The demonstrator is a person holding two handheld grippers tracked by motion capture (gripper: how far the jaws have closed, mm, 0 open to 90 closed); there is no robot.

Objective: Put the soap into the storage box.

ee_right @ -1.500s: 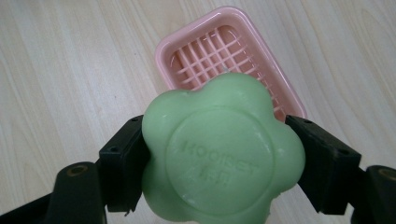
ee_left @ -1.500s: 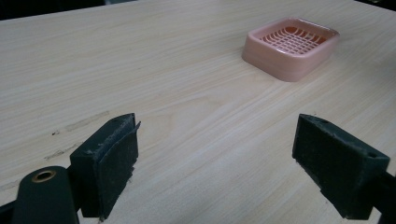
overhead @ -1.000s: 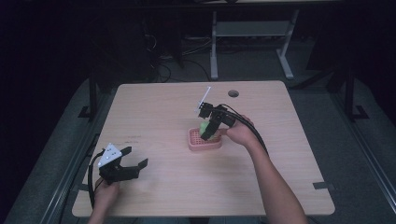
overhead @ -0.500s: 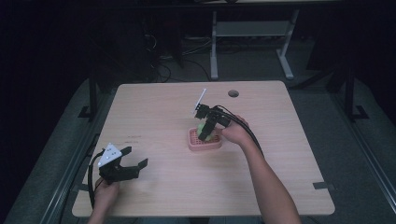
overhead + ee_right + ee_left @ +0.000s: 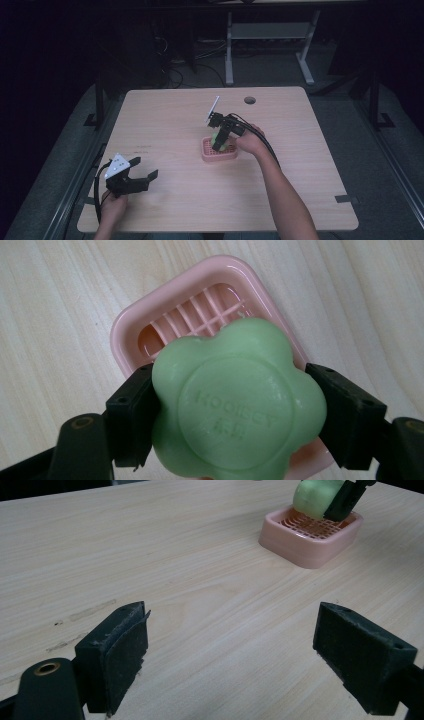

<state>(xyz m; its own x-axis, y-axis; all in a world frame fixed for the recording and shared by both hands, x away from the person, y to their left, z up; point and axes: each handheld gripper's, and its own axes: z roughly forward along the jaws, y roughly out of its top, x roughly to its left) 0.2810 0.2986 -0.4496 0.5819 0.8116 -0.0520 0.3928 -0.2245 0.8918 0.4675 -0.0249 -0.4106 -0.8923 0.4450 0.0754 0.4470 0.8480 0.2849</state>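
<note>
Green flower-shaped soap, one piece, clamped between jaws of right hand-held gripper, embossed face toward gripper camera, no clear long axis. Held just above single pink soap dish near middle of wooden counter; contact with dish unclear. Dish long axis runs diagonally in right gripper view. Left hand-held gripper released, jaws wide apart over bare counter near front-left edge.
</note>
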